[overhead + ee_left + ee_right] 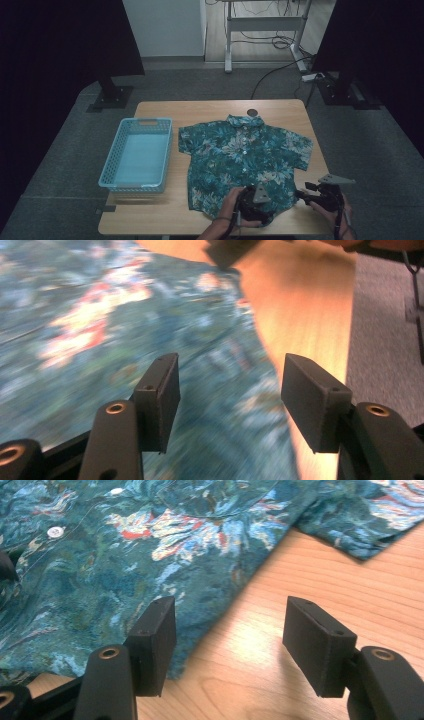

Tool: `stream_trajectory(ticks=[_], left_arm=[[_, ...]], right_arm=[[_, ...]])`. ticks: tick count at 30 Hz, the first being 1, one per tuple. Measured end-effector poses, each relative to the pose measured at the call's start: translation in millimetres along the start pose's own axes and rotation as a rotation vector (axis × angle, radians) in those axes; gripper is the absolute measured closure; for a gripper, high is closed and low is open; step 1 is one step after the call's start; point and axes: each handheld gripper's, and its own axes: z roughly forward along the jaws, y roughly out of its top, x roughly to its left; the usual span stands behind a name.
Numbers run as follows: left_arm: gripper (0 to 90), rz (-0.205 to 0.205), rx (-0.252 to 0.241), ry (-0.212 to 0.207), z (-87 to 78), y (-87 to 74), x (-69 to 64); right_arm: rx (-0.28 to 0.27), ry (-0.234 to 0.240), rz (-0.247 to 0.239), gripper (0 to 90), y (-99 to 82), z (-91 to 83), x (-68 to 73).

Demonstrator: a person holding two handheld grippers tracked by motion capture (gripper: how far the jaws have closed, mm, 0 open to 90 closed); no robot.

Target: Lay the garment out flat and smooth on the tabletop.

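A teal short-sleeved shirt (235,150) with a floral print lies spread flat on the wooden table (150,215), collar toward the far edge. My left gripper (260,202) hovers over the shirt's near hem, held in a hand. In the left gripper view, the left gripper (227,380) is open above the blurred shirt (125,340). My right gripper (301,193) sits beside the shirt's near right corner. The right gripper (230,625) is open too, straddling the shirt's side edge (150,565) and bare wood, with nothing between its jaws.
A light blue plastic basket (112,165) stands on the table's left side. A small dark disc (252,112) lies by the far edge, behind the collar. Dark panels on stands flank the table, and cables trail across the floor behind.
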Motion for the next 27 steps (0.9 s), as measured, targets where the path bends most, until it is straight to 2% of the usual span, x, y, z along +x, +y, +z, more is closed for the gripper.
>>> stream_trajectory(ticks=[3, 7, 10, 12, 14, 16, 18, 20, 22, 24, 27], left_arm=[[38.3, 0.033, 0.021, 0.014, 13.3, 4.9, -8.7], [38.8, 0.065, 0.058, 0.068, 27.7, 6.9, -12.0], [47.0, 0.058, 0.065, 0.105, 34.1, 3.9, -9.5], [58.9, 0.029, 0.049, 0.085, 34.6, 1.9, -5.5], [72.6, 0.028, 0.048, 0.072, 33.6, 1.3, -3.4], [86.5, 0.005, 0.024, 0.037, 30.9, 1.3, -3.0], [89.7, -0.015, -0.004, -0.008, 23.9, 3.0, -2.7], [89.8, -0.054, -0.061, -0.051, 11.4, 6.1, 1.1], [89.8, -0.100, -0.126, -0.061, -6.1, 9.3, 12.4], [89.8, -0.178, -0.188, -0.053, -24.9, 9.2, 33.5], [89.7, -0.335, -0.258, -0.029, -50.1, -1.6, 77.5]], right_arm=[[-0.004, -0.003, 0.002, 38.5, -0.1, -1.5, -1.0], [-0.006, -0.001, -0.002, 38.5, 0.7, -0.6, 0.2], [-0.009, 0.000, -0.004, 38.5, 1.4, -0.6, 0.8], [-0.014, -0.001, -0.001, 38.5, 1.5, -1.5, 0.3], [-0.019, -0.005, 0.004, 38.8, 1.3, -3.0, -0.9], [-0.025, -0.007, 0.009, 39.0, 0.9, -4.9, -2.7], [-0.032, -0.013, 0.016, 39.2, 0.4, -7.5, -4.4], [-0.043, -0.019, 0.020, 39.5, -0.2, -10.8, -6.6], [-0.057, -0.029, 0.030, 39.7, -0.8, -14.7, -9.3], [-0.070, -0.036, 0.039, 39.9, -1.2, -18.7, -11.6], [-0.080, -0.038, 0.041, 39.9, -1.6, -22.1, -12.0]])
